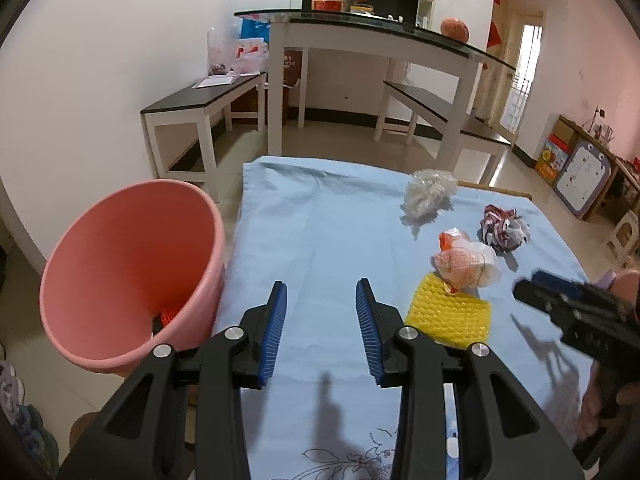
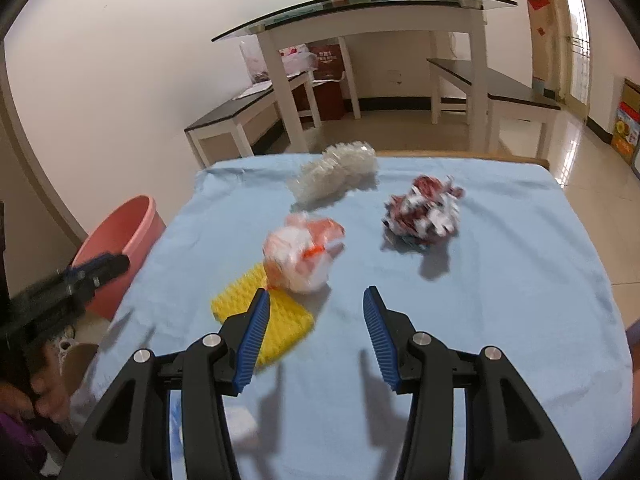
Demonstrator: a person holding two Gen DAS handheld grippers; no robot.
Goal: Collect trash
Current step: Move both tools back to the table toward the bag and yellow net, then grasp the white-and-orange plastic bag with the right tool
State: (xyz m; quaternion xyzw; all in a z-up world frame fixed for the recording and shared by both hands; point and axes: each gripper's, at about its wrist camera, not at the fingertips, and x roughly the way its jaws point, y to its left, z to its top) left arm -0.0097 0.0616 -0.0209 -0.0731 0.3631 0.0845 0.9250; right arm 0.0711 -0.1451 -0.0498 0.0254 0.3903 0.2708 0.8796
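On the blue-clothed table [image 1: 320,240] lie a yellow bubble-wrap sheet [image 1: 450,318], an orange-and-white plastic bag [image 1: 466,266], a crumpled red-and-white wrapper [image 1: 504,232] and a clear crumpled plastic wad [image 1: 428,196]. A pink bin [image 1: 128,276] stands left of the table with something orange at its bottom. My left gripper [image 1: 322,292] is open and empty over the cloth beside the bin. My right gripper [image 2: 316,300] is open and empty, just short of the plastic bag [image 2: 302,254] and above the yellow sheet [image 2: 264,316]. The wrapper [image 2: 424,214], the wad [image 2: 336,176] and the bin [image 2: 120,252] also show in the right wrist view.
A glass-topped white table [image 1: 380,36] with two dark benches [image 1: 200,100] stands beyond on the tiled floor. Boxes and a toy board [image 1: 580,176] line the right wall. The other gripper shows at each view's edge.
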